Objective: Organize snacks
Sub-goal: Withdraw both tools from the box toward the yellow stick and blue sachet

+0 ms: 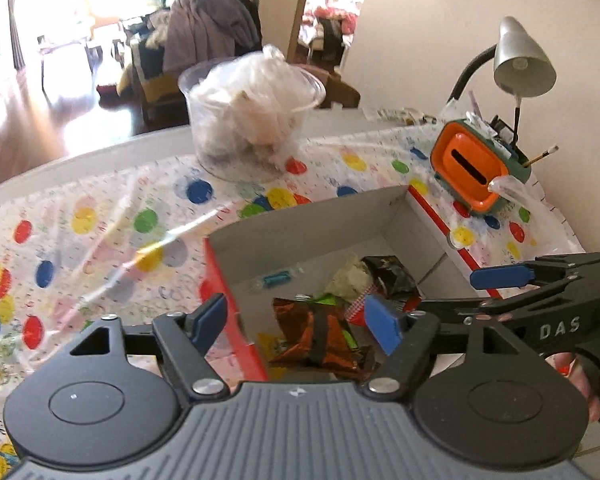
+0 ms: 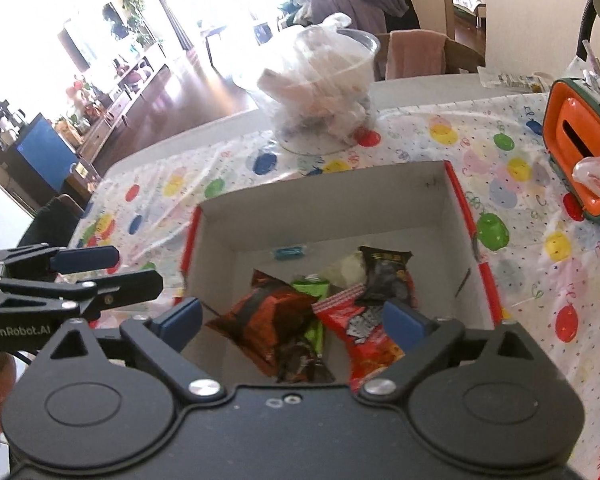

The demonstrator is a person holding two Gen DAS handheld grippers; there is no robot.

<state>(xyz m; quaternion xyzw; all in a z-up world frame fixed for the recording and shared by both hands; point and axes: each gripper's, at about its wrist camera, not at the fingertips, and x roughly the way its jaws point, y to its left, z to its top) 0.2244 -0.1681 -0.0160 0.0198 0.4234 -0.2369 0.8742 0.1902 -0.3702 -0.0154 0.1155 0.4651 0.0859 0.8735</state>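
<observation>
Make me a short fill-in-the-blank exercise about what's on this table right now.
1. The snack packets lie inside a cardboard ____.
2. The tablecloth is printed with coloured ____.
3. Both the left gripper and the right gripper have their jaws ____.
4. The clear plastic tub stands ____ the cardboard container, on its far side.

Missing words: box; balloons; open; outside

Box [image 2: 460, 200] red outside, white inside; tablecloth [image 2: 520, 168] multicolour dots; holder [image 1: 470, 168] orange.
</observation>
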